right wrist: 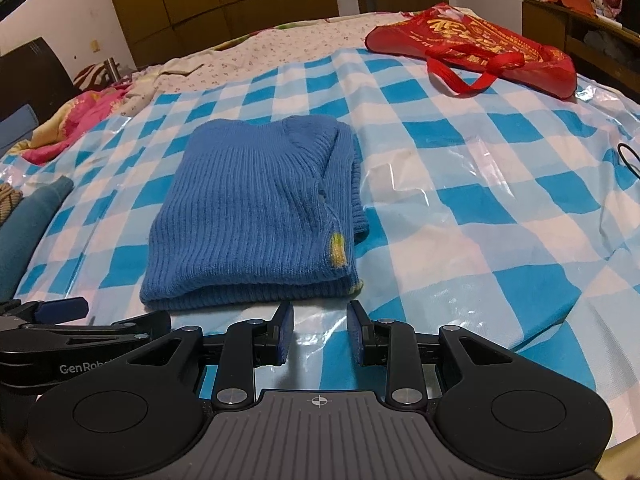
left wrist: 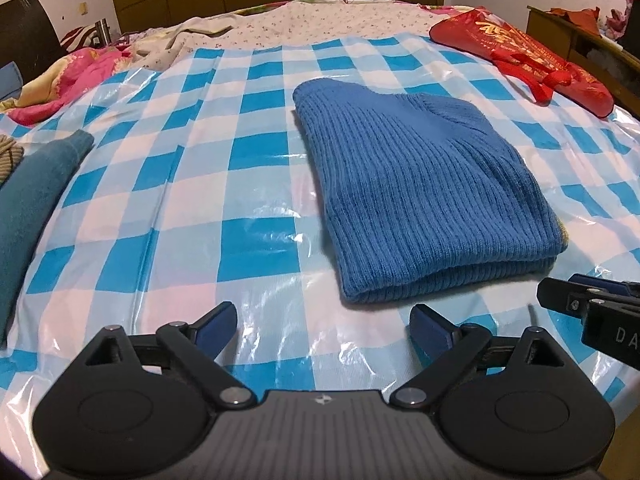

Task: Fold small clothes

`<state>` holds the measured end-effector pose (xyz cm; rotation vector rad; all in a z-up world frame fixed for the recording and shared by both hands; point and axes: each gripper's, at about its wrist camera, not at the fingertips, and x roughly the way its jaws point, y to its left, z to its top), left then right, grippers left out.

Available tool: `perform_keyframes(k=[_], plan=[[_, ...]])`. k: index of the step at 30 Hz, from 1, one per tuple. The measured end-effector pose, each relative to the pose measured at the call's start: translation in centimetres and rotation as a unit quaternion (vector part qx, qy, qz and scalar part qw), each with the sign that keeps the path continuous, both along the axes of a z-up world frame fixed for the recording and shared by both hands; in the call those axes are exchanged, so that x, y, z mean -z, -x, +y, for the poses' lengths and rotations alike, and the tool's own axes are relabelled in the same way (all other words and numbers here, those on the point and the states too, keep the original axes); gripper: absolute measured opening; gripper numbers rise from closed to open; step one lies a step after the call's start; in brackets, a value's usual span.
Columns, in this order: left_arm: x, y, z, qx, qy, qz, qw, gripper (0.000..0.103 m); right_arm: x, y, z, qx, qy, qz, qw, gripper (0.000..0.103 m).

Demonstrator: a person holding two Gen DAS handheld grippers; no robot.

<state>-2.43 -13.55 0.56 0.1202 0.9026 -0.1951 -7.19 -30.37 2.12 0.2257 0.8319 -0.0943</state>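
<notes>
A blue ribbed knit sweater [left wrist: 420,188] lies folded into a compact rectangle on the blue-and-white checked plastic sheet [left wrist: 192,184]. It also shows in the right wrist view [right wrist: 256,212], with a yellow patch at its near right corner. My left gripper [left wrist: 324,324] is open wide and empty, just in front of the sweater's near edge. My right gripper [right wrist: 320,330] is open, more narrowly, and empty, close to the sweater's near right corner. Each gripper shows at the edge of the other's view.
A red bag [right wrist: 472,46] with handles lies at the far right of the bed. A teal folded garment [left wrist: 32,196] lies at the left edge. Pink bedding [left wrist: 68,76] is bunched at the far left. A wooden cabinet [right wrist: 580,28] stands at the right.
</notes>
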Motion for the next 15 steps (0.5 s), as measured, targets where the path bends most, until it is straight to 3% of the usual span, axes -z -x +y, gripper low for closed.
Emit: perform_keyframes(k=[15], plan=[[0.1,0.2,0.0,-0.004,0.011,0.001,0.9999,0.103,0.0,0.2,1.1,-0.019,0.020,-0.002,1.000,0.036]])
